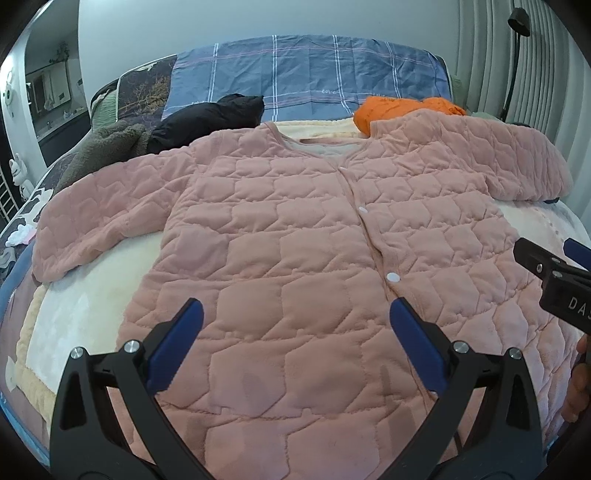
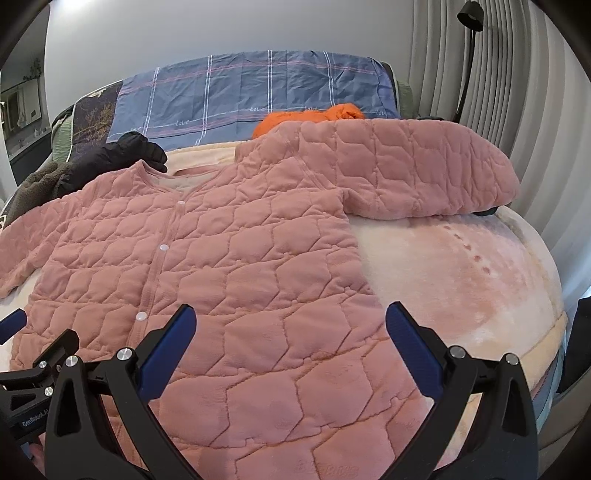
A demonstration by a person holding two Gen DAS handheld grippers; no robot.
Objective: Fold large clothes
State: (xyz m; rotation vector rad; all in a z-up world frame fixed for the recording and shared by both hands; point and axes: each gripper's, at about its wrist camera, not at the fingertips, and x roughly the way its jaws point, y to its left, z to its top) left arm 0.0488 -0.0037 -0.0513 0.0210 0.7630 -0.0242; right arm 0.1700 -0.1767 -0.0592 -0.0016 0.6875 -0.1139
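A pink quilted jacket (image 1: 295, 229) lies flat and face up on the bed, buttoned with white snaps, both sleeves spread out to the sides; it also shows in the right wrist view (image 2: 229, 266). My left gripper (image 1: 295, 314) is open and empty, hovering over the jacket's lower front near the hem. My right gripper (image 2: 291, 317) is open and empty over the jacket's lower right part. The right gripper's side also shows at the right edge of the left wrist view (image 1: 554, 273). The right sleeve (image 2: 406, 170) lies across the far right of the bed.
The bed has a cream and pink fleece blanket (image 2: 461, 273). An orange garment (image 1: 402, 107), a black garment (image 1: 210, 114) and a brown fleece (image 1: 107, 147) lie at the far side before a blue plaid pillow (image 1: 306, 74). Curtains and a black lamp (image 2: 469, 22) stand right.
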